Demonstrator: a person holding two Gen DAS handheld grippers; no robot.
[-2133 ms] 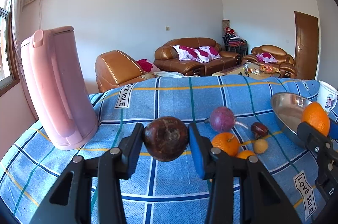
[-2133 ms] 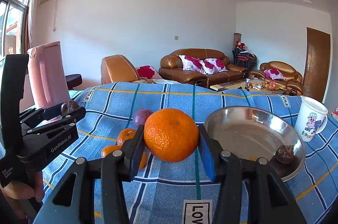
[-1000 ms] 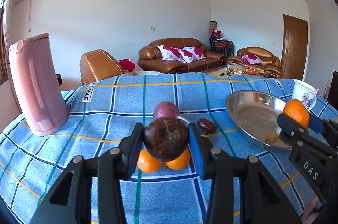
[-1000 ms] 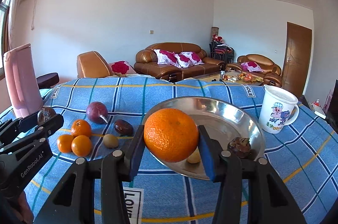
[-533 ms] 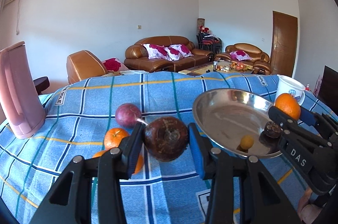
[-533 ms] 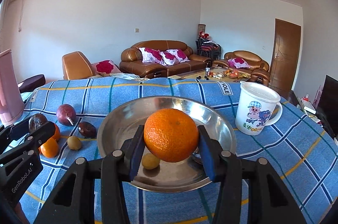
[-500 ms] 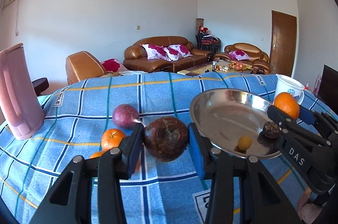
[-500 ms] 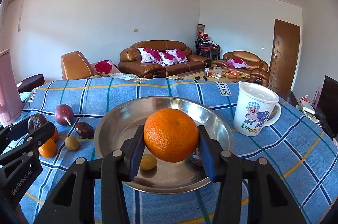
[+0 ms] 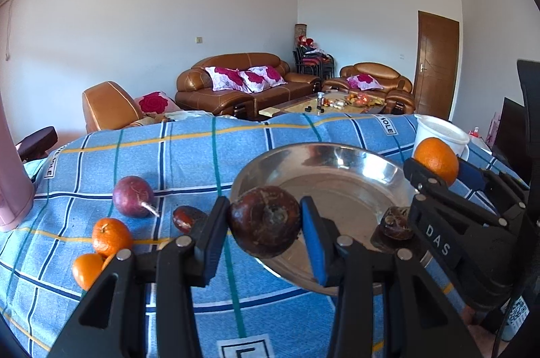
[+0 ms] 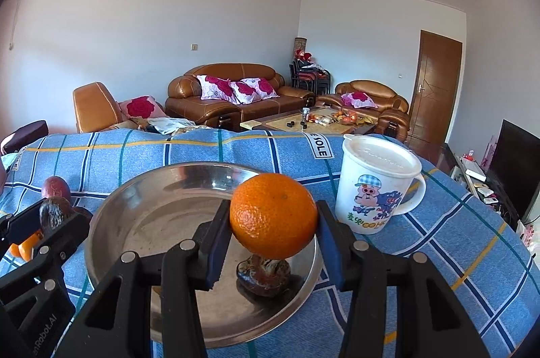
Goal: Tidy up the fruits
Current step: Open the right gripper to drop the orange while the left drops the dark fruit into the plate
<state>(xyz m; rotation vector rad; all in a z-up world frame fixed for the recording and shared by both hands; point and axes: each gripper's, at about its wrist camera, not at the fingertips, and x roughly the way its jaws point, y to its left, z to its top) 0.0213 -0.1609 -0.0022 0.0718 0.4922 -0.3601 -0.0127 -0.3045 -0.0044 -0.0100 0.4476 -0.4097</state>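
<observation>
The left gripper holds a dark brown fruit between its blue pads, gripped on both sides and lifted clear of the table. It hangs at the near left rim of the steel bowl, partly over it. The right gripper holds an orange the same way, pads pressed to each flank, above the near part of the bowl.

The bowl sits toward the right side of the table, on a blue checked cloth. Inside it, close to the near rim, lies one wrinkled dark fruit — right under the held orange in the right wrist view.

Left of the bowl, on the cloth, the loose fruits lie in a small group: a purple round fruit with a short stem farthest back, a small dark red one just beside the bowl's left rim, and two small oranges touching each other nearer the front edge, the lower one partly hidden by the left gripper's frame.

A white lidded mug with a cartoon pig stands just right of the bowl, handle turned to the right. A pink object stands at the table's left edge — only a strip of it shows.
</observation>
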